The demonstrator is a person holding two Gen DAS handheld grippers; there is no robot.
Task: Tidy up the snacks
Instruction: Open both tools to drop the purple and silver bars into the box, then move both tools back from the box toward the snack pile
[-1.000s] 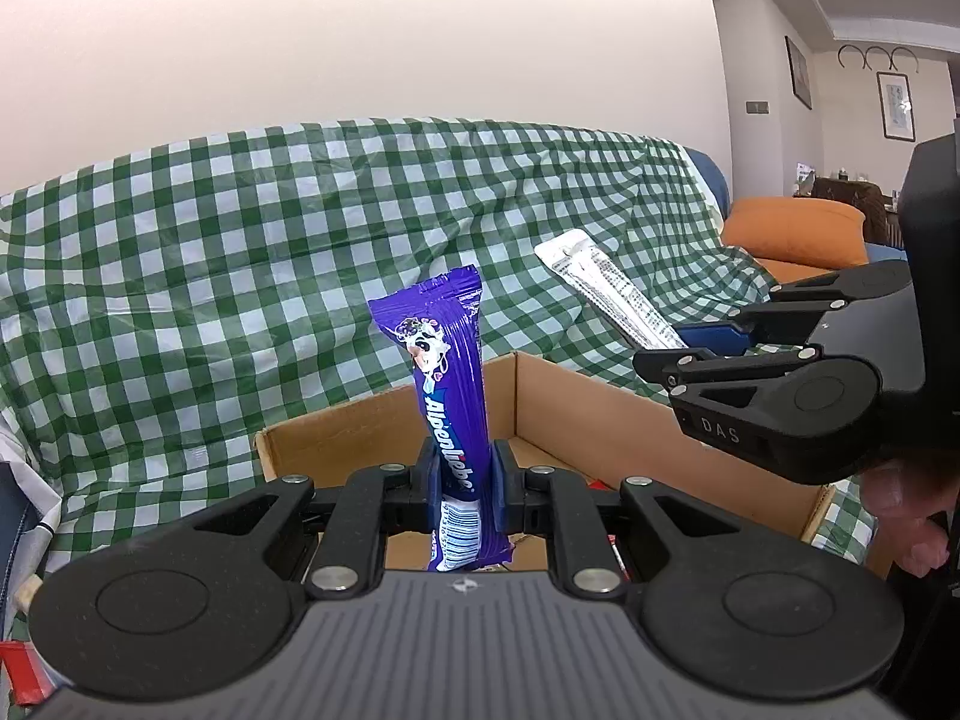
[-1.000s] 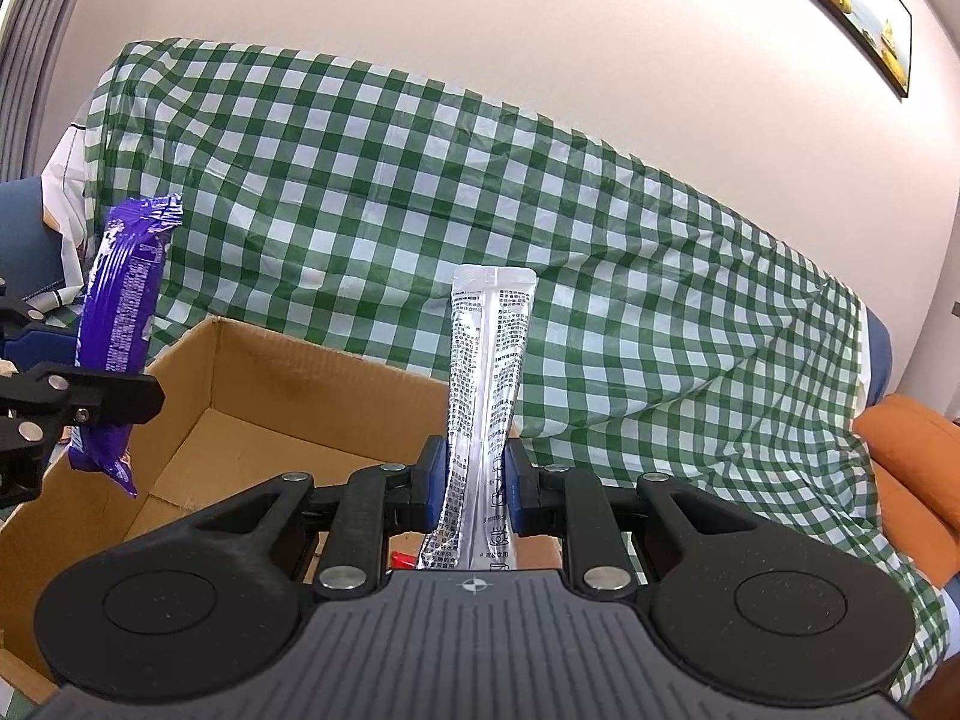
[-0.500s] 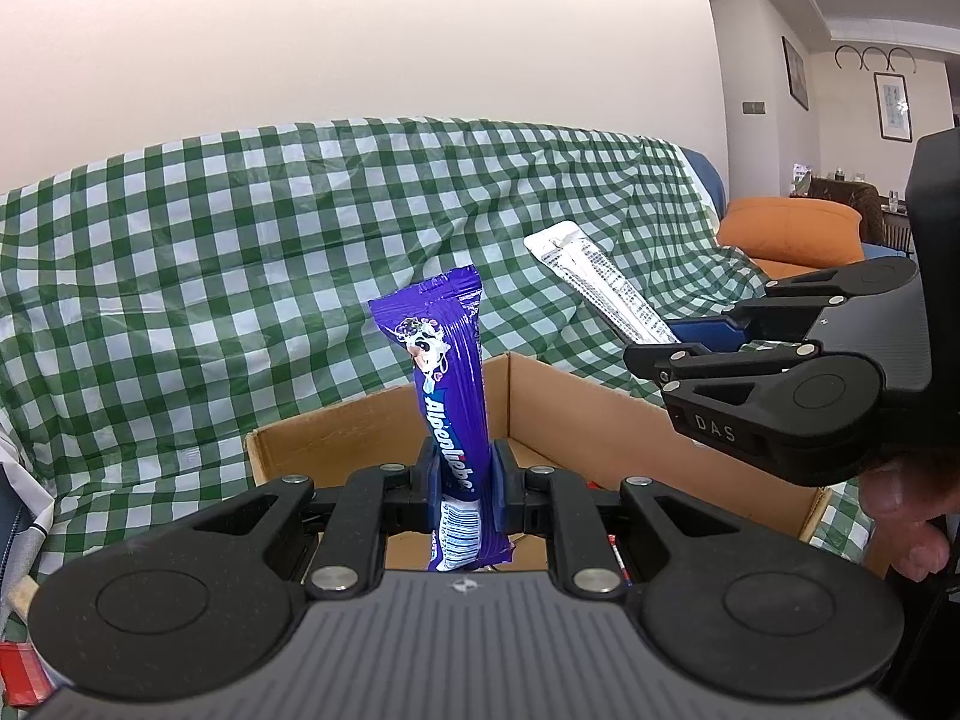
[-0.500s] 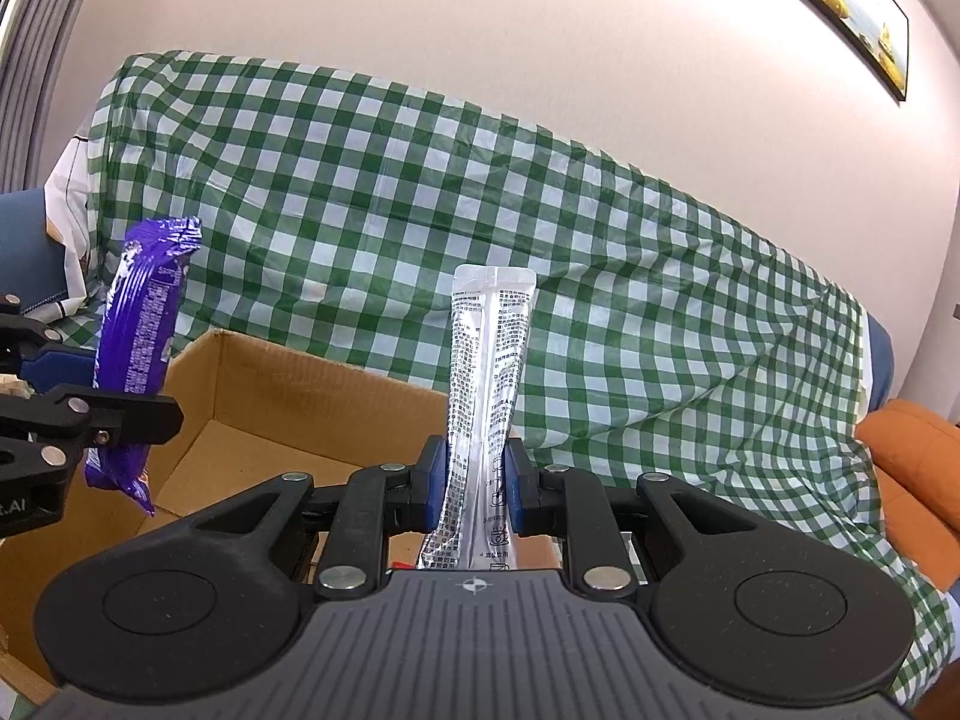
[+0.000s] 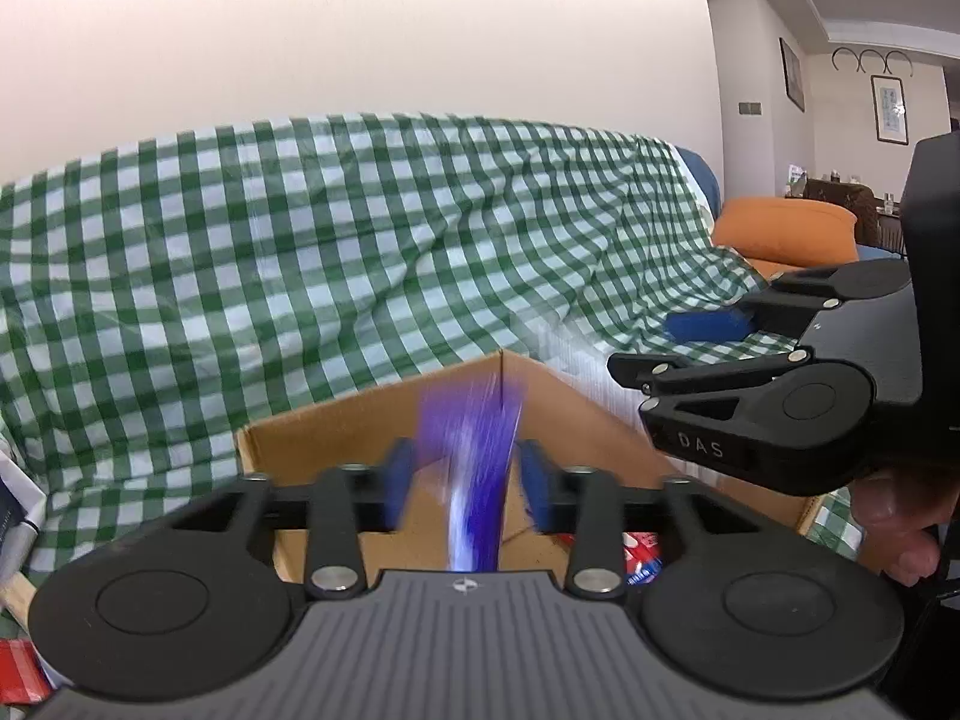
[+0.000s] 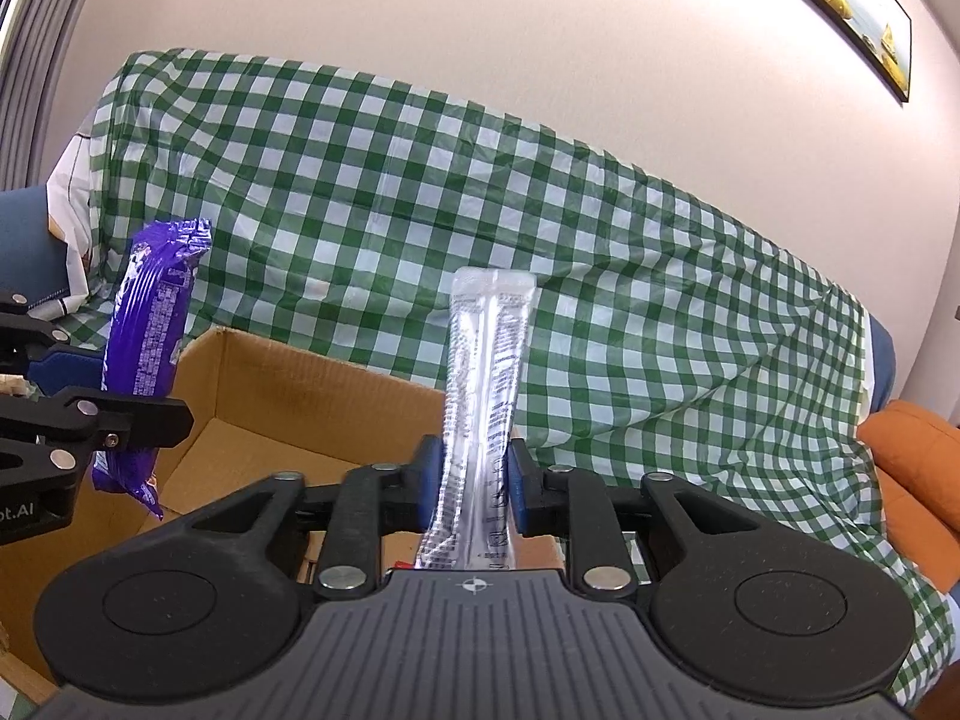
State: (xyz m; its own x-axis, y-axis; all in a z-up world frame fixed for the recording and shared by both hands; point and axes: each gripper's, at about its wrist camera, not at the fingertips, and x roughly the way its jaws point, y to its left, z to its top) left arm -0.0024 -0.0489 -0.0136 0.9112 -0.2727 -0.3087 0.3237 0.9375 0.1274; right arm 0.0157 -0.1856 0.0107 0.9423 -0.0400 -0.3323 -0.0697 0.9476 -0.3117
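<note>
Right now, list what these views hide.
- Purple bar: left wrist view, motion-blurred, print unreadable; the left gripper has just been opening around it.
- Cardboard box floor: both views, mostly behind gripper bodies.
- Silver stick pack: right wrist view, bottom behind the right gripper, jaws just opening around it.

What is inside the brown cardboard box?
Mostly bare brown floor in the cardboard box. A red and white packet peeks out at the near edge, and a blurred purple snack bar is dropping in. The left gripper hides the rest.

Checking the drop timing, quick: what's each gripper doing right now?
Left gripper: jaws just opened, purple snack bar blurred between them, released.
Right gripper: jaws just opening, silver packet upright between them, pads apart from it.
</note>
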